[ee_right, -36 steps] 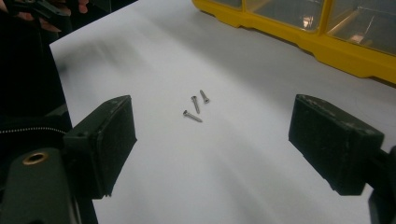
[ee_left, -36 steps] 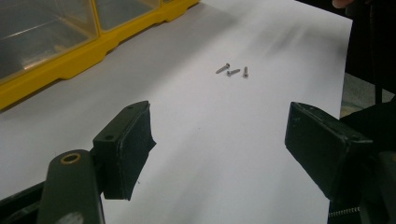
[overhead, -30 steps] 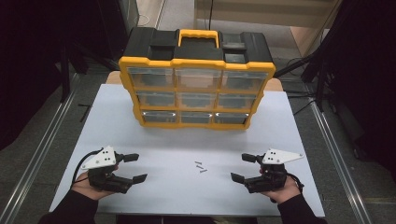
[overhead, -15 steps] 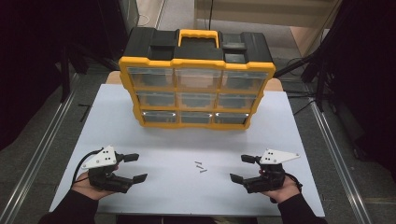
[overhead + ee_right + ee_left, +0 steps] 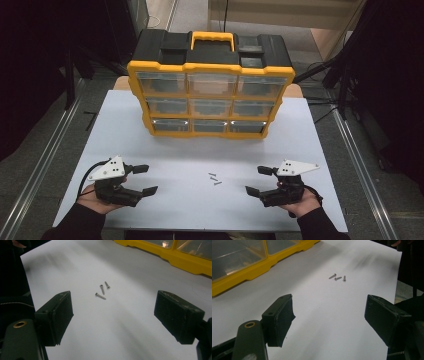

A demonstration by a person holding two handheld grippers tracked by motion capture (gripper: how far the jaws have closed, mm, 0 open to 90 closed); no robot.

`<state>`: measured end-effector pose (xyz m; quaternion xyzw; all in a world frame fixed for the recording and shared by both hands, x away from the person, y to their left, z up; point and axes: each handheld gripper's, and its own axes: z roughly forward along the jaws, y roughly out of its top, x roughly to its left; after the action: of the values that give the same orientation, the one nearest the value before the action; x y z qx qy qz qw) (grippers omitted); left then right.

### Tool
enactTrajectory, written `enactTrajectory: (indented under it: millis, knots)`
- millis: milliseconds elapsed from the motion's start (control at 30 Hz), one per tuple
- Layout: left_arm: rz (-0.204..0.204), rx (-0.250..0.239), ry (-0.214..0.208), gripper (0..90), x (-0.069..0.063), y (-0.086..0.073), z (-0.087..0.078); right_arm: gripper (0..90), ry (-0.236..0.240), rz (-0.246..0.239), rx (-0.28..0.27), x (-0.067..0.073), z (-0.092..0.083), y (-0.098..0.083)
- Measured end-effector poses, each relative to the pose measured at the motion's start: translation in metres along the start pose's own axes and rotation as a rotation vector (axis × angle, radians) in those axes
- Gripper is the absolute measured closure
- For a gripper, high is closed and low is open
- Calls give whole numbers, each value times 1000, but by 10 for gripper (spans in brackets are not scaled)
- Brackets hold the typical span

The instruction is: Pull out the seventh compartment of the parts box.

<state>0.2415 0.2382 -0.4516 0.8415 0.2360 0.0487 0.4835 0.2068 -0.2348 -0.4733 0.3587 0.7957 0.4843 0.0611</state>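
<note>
Both tongs, left (image 5: pixel 144 179) and right (image 5: pixel 256 180), are held released, flanking three screws (image 5: pixel 215 178) laid on the desk (image 5: pixel 310 150) for easy picking.

Left gripper (image 5: pixel 329 322): jaws spread wide above the white table (image 5: pixel 317 315). Three screws (image 5: pixel 338 277) lie beyond, near the yellow organizer case (image 5: pixel 249 270).
</note>
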Motion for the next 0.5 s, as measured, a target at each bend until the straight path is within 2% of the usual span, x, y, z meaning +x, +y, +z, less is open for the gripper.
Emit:
enactTrajectory:
  millis: [200,500]
  knots:
    - [7,24,-4,229,0,0,2,166,3,-3,7,0,1,0]
    - [6,65,18,230,1,-1,5,166,-3,-6,24,0,2,-1]
